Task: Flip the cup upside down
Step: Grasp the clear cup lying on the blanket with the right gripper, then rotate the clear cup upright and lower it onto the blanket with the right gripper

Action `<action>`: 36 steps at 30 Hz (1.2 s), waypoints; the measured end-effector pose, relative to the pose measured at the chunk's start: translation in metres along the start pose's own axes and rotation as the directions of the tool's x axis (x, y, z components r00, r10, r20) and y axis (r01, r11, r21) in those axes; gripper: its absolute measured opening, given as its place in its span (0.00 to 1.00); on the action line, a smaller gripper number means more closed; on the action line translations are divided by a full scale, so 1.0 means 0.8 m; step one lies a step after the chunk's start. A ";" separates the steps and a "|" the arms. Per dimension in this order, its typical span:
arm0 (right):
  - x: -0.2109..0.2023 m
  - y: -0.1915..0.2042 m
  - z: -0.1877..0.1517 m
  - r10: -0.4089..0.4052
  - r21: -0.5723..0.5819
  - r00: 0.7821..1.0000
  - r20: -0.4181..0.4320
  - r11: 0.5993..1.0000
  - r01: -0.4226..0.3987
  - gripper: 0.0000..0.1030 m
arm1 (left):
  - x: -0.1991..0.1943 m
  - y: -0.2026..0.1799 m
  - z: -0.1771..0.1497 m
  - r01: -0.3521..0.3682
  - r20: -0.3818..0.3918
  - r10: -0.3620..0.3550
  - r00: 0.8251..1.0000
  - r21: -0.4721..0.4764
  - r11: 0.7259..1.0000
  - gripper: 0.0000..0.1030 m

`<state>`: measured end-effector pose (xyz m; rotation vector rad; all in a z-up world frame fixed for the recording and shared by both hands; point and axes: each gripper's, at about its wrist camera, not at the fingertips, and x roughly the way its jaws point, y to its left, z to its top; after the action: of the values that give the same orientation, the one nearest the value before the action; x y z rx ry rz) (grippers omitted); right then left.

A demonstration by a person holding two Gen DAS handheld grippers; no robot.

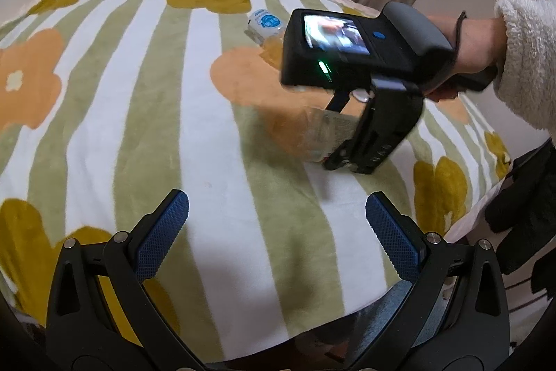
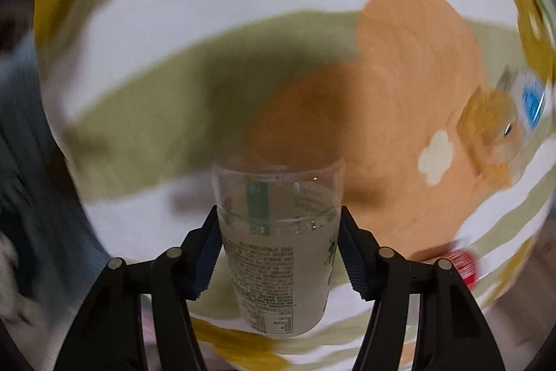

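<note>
A clear plastic cup (image 2: 278,232) with printed labels sits between the blue pads of my right gripper (image 2: 278,232), which is shut on it; its rim points away from the camera, above the blanket. In the left wrist view the cup (image 1: 318,134) is a blurred clear shape left of the right gripper's fingers (image 1: 368,141). The right gripper's body is held by a hand in a fleece sleeve. My left gripper (image 1: 276,214) is open and empty, low over the blanket's near part.
A striped flower blanket (image 1: 166,99) covers the surface. A plastic bottle with a blue label (image 1: 266,26) lies on it behind the right gripper; it also shows in the right wrist view (image 2: 504,124). A red cap (image 2: 464,265) lies nearby. Dark items (image 1: 521,207) hang at right.
</note>
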<state>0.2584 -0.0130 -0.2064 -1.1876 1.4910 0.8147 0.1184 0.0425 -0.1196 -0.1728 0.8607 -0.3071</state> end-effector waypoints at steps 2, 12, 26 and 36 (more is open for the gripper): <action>-0.007 -0.018 0.004 0.082 0.101 0.996 0.031 0.991 -0.085 0.57 | -0.002 0.004 0.000 0.014 0.002 -0.014 1.000 -0.011 1.000 0.99; -0.014 -0.062 0.003 0.178 0.354 0.979 0.098 0.913 -0.202 0.57 | -0.011 0.014 -0.004 0.017 0.009 -0.017 1.000 -0.020 1.000 0.99; -0.057 -0.021 -0.168 -0.397 0.632 0.504 0.767 0.601 -0.488 0.57 | -0.035 0.012 -0.016 0.002 0.122 -0.004 0.993 0.011 1.000 0.99; -0.019 0.021 -0.152 -0.566 0.715 0.436 0.699 0.571 -0.404 0.57 | -0.038 0.011 -0.029 -0.004 0.088 0.000 0.996 0.042 0.999 0.99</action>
<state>0.2065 -0.1162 -0.1625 0.0540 0.6120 0.3835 0.0841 0.0602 -0.1152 -0.1452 0.7666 -0.3133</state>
